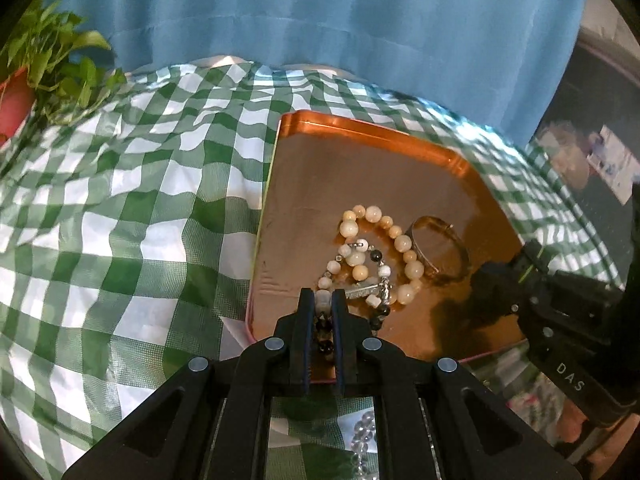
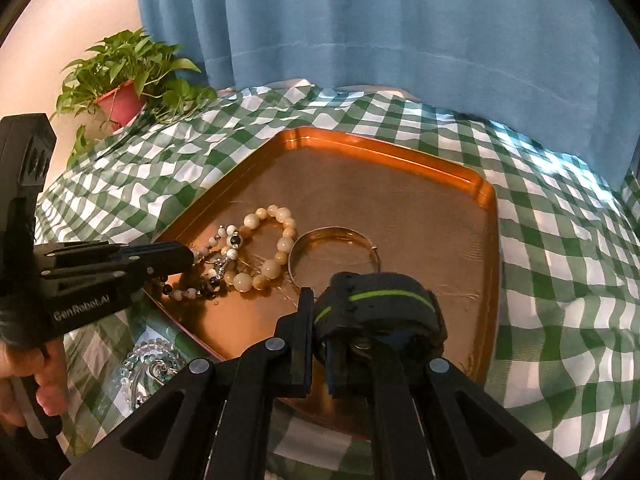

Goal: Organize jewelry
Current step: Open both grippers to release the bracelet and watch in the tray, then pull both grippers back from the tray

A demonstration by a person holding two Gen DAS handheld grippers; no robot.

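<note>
Left gripper (image 1: 323, 305) over the near edge of the copper tray (image 1: 360, 128), jaws pinching the mixed black-and-white bead strand (image 1: 370, 256). Strand draped across the cream bead bracelet (image 1: 402, 242) on the tray floor, with the gold bangle (image 1: 440, 248) touching that bracelet's right side. Right gripper (image 2: 316, 308) above the tray's near part, jaws clamped on a black band with a green stripe (image 2: 380, 300). Clear bead bracelet (image 2: 154, 354) on the green checked cloth (image 2: 560, 260) just off the tray. Potted plant (image 2: 128, 76) at the far left.
</note>
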